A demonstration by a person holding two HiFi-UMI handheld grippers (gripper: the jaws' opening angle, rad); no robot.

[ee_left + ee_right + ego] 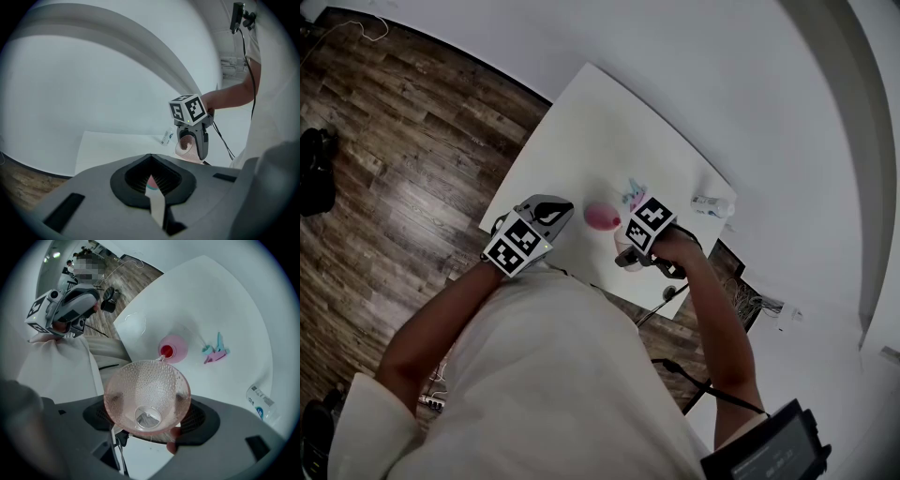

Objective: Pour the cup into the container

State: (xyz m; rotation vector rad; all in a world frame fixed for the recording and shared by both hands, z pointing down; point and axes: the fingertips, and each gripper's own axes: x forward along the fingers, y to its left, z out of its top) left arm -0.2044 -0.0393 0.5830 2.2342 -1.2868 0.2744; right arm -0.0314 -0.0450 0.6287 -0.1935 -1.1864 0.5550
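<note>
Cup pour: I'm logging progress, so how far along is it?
Done: the right gripper is shut on the pink cup, held clear of the table. In hand: the cup is tipped, close to the pink container, which shows red inside. Left: I cannot tell whether the cup is empty. The left gripper holds nothing.

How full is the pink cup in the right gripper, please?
Empty: the right gripper view looks into the cup and shows only its bare bottom.
</note>
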